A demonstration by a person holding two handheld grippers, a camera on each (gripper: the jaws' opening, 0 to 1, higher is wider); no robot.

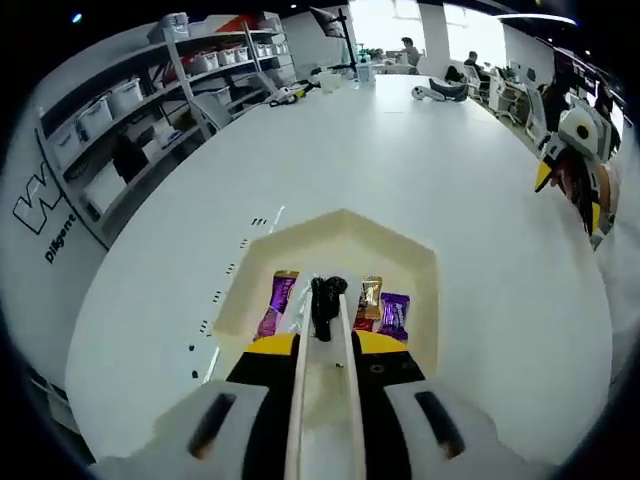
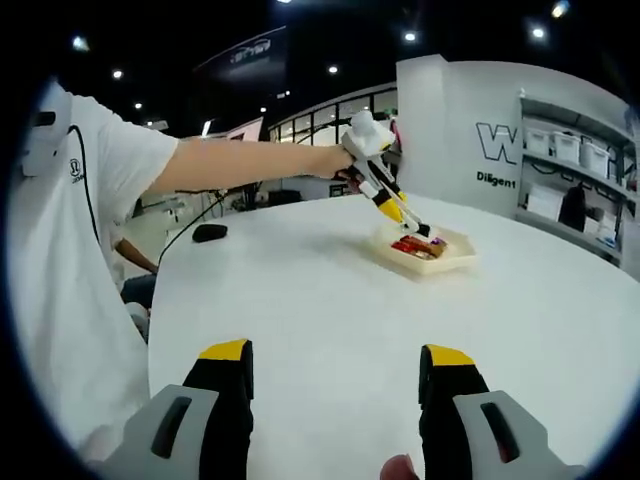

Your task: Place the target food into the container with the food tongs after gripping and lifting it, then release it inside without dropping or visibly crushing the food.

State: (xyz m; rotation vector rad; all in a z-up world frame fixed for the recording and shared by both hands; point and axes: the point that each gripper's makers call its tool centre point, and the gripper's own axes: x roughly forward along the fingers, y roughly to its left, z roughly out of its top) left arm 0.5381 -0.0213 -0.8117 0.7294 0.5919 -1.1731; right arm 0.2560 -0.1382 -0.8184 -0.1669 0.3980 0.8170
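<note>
White table [image 1: 450, 200] bears a cream container [image 1: 345, 235]; shelves [image 1: 140, 110] behind.

Open-plan lab/office: big white table [image 1: 420, 190], storage shelves w/ bins [image 1: 150, 110], people at desks [image 1: 440, 65].

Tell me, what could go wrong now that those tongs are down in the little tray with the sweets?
Two risks stand out. The food tongs, held in the left tool, have their dark tips close among the wrapped candies in the tray; squeezing hard could crush one. The tray looks light and sits loose on the white table, so a nudge may slide it. The right tool waits open and far off, so it can't steady it.
</note>
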